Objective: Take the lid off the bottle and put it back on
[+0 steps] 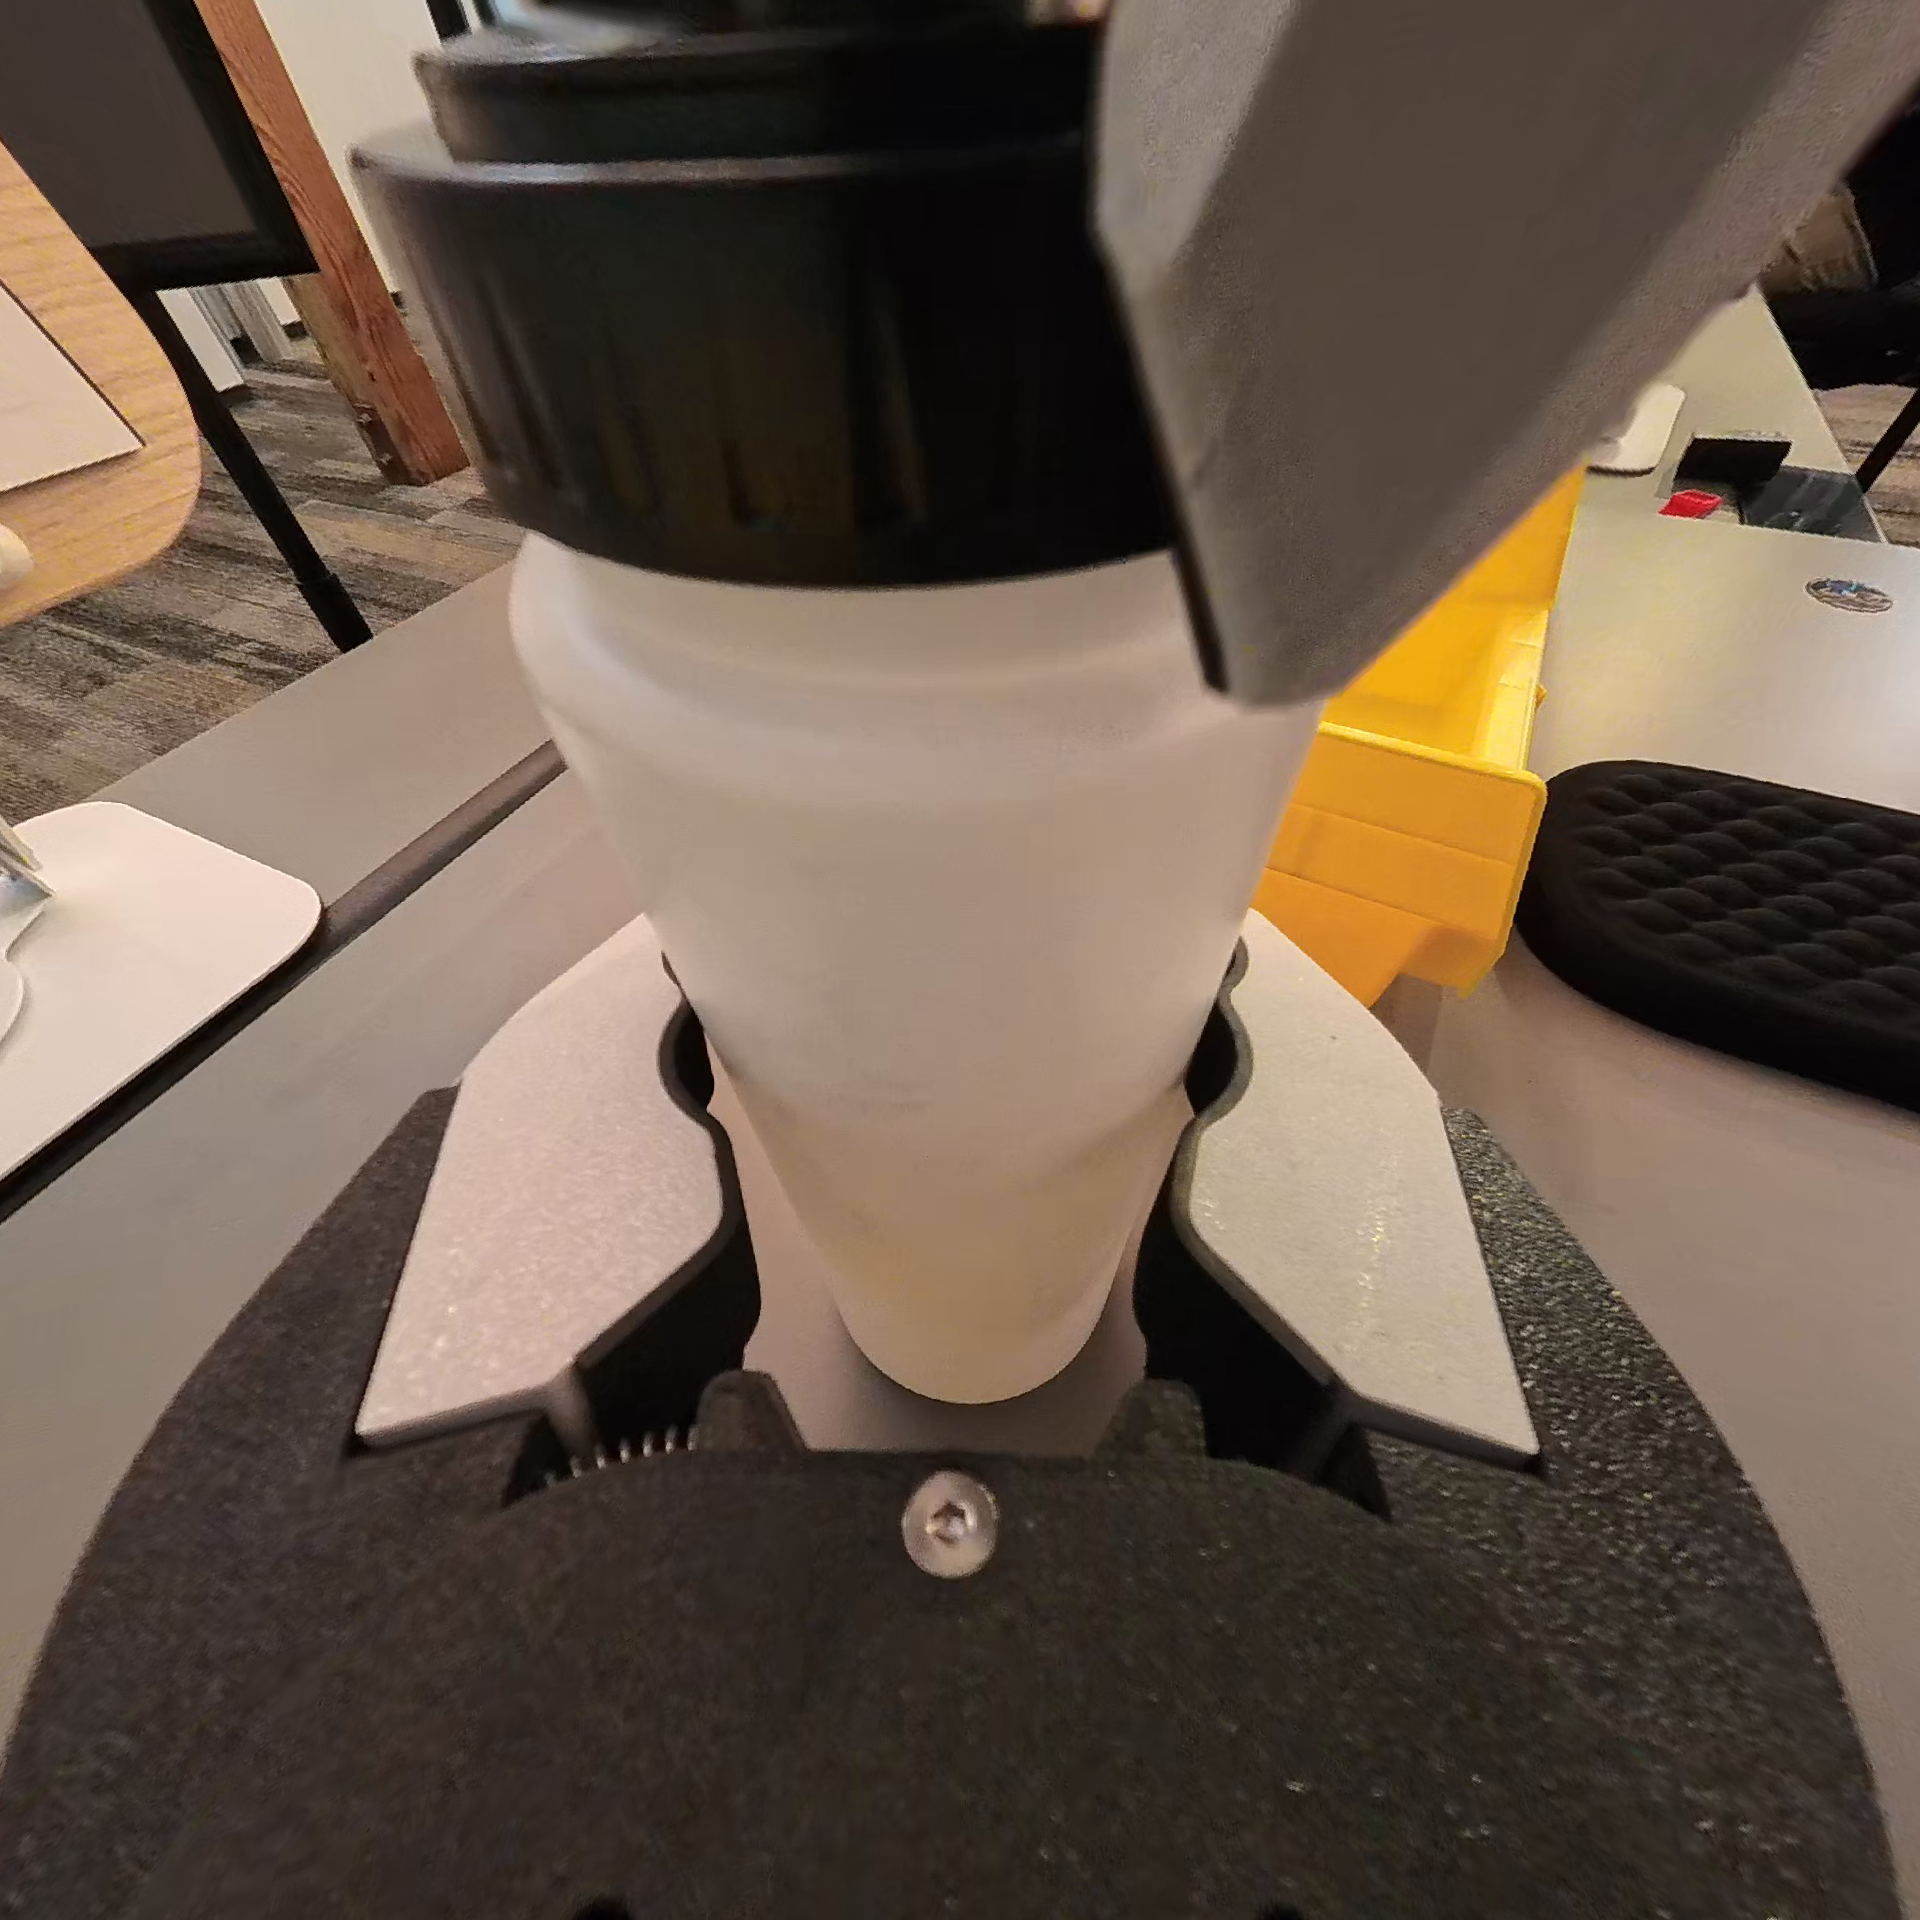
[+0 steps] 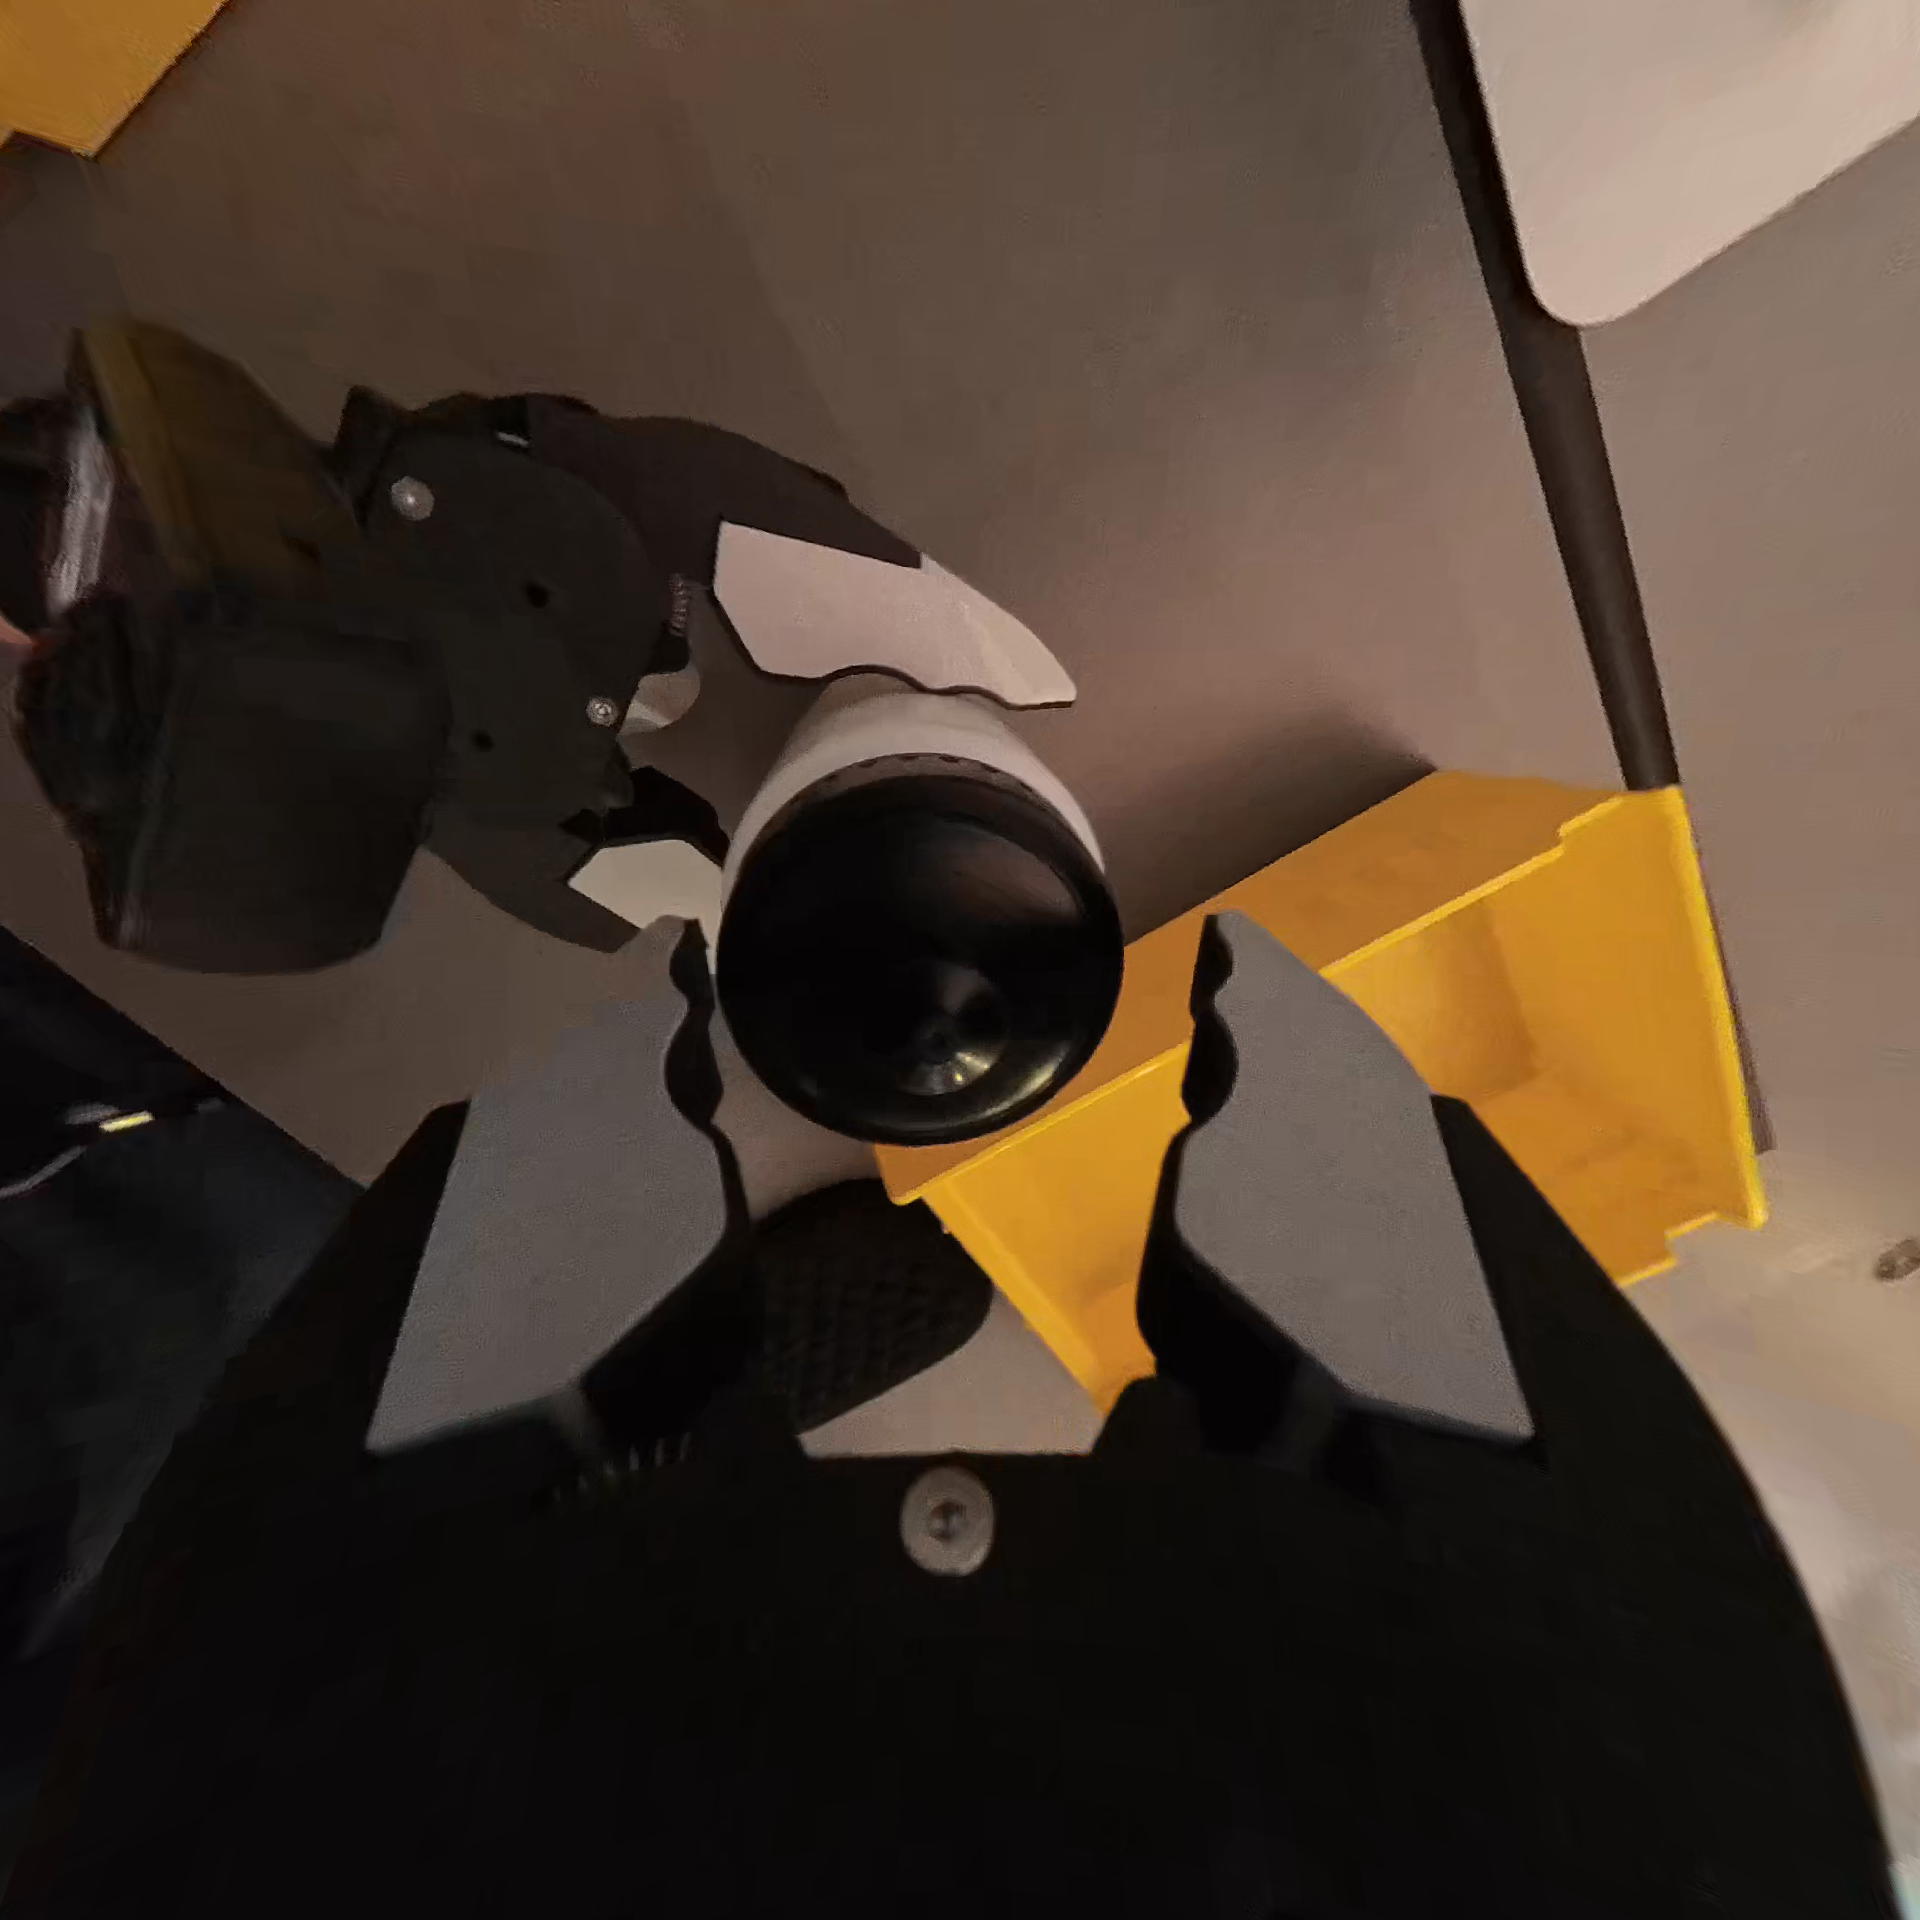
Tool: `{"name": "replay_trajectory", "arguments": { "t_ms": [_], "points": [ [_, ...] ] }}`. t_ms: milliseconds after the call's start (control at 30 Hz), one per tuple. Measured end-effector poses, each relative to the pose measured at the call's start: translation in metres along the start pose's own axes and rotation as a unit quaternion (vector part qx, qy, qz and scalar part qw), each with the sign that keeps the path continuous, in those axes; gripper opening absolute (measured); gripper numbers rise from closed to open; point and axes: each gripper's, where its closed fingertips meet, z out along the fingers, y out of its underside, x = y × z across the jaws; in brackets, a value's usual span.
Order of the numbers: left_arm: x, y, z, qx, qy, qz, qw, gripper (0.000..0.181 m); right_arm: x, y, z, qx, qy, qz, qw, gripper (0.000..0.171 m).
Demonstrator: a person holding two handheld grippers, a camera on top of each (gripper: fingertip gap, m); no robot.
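There is one white bottle (image 1: 914, 935) with one black lid (image 1: 790, 343). There are two grippers (image 2: 951, 1029) (image 1: 951, 1049), one yellow bin (image 2: 1455, 1018), one black bumpy pad (image 1: 1745, 914) and one grey table (image 1: 260, 1195).

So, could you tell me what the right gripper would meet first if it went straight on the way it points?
Most likely the black lid of the bottle: the right gripper points down at it, jaws open on either side of it.
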Motion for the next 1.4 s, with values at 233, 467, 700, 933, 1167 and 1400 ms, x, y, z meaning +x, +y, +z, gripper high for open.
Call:
{"name": "replay_trajectory", "arguments": {
  "t_ms": [233, 467, 700, 933, 1167, 1400],
  "points": [
    [0.002, 0.0, 0.0, 0.0, 0.005, 0.001, 1.0, 0.092, -0.004, 0.008, 0.003, -0.055, -0.017, -0.146, 0.988, 0.078],
    [-0.002, 0.0, -0.001, 0.002, 0.003, -0.008, 1.0, 0.092, -0.003, 0.0, 0.003, 0.005, -0.036, -0.23, 0.972, 0.08],
    [0.0, 0.0, 0.0, 0.001, -0.001, 0.0, 1.0, 0.092, -0.004, -0.003, 0.004, 0.0, -0.021, -0.028, 0.999, 0.091],
    [0.0, 0.0, 0.0, 0.001, 0.003, 0.001, 1.0, 0.092, -0.006, 0.005, 0.008, -0.035, -0.031, -0.157, 0.986, 0.079],
    [-0.002, 0.0, -0.001, 0.001, 0.0, -0.005, 1.0, 0.092, -0.003, 0.0, 0.006, 0.012, -0.049, -0.174, 0.983, 0.082],
    [-0.001, 0.0, 0.0, 0.001, -0.003, -0.001, 1.0, 0.092, -0.006, 0.0, 0.002, -0.019, -0.02, -0.024, 0.999, 0.079]
  ]
}}
